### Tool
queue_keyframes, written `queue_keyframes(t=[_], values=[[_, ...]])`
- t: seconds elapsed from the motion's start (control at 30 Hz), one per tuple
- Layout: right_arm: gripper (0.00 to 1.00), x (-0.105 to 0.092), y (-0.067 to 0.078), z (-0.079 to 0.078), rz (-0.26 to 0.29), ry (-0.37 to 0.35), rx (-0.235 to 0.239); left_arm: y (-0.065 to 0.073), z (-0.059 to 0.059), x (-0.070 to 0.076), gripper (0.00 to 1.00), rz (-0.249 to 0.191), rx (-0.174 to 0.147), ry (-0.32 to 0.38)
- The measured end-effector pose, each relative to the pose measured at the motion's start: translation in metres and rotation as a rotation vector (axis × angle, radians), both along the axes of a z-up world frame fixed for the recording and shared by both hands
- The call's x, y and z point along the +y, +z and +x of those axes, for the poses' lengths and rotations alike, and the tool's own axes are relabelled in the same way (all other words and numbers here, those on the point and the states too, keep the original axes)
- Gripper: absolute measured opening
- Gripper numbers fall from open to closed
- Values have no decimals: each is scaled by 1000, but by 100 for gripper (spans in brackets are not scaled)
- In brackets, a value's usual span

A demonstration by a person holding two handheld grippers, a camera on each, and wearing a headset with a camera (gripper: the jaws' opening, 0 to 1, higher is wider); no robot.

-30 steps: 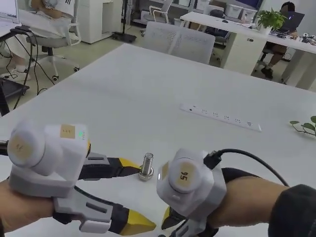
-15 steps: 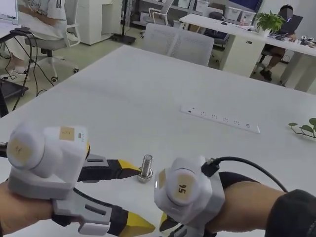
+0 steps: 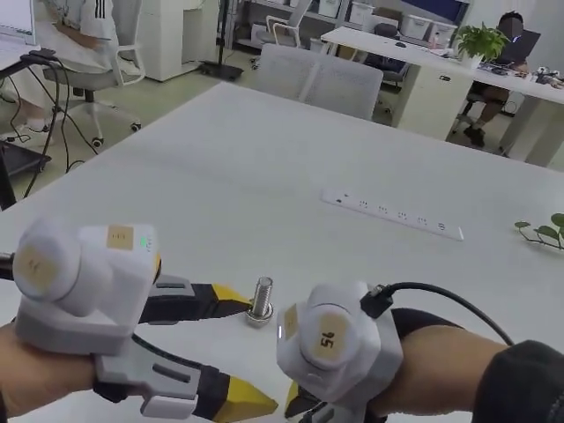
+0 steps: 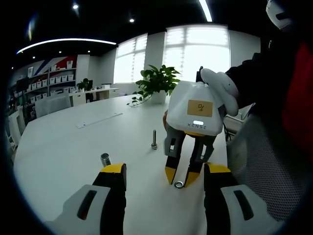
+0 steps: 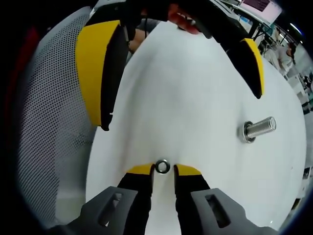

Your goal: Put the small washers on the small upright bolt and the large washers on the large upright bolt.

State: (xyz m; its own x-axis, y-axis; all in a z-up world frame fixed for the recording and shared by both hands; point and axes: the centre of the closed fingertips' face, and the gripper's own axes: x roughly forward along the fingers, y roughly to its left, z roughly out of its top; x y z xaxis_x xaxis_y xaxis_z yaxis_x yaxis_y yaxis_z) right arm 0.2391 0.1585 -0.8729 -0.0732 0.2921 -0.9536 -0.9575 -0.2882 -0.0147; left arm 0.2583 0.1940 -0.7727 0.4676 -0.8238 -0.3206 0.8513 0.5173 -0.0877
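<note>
Right gripper: jaws nearly together, a narrow gap left, tips down at the table. Washer lies flat right between the two yellow tips. Can't tell whether the tips actually pinch it or just bracket it. No washer size call from these views.

Left gripper: jaws wide apart, holding nothing.

Positions, all relative to the large bolt:
- large bolt stands upright on the table, threads up
- washer sits on the table near the large bolt, not touching it; in the head view that spot falls on the person's side, hidden under the right gripper's body
- in the head view one left-gripper jaw tip ends just beside the large bolt, on its left; the other tip is closer to the person
- right gripper is near the large bolt, to its right and toward the person in the head view
- small bolt is upright too, apart from the large bolt and beyond it in the left gripper view
- white power strip lies well beyond the large bolt, across the table
</note>
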Motion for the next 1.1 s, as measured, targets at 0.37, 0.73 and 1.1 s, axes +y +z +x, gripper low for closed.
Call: queue_keyframes(t=[0.37,0.73,1.1], values=[[14,0,-1,1,1,5,-1,0,0,0,63,1,-1,2],[13,0,0,1,2,-2,3,-1,1,1,63,2,0,3],[13,0,-1,3,4,-10,6,-2,1,0,63,4,2,-3]])
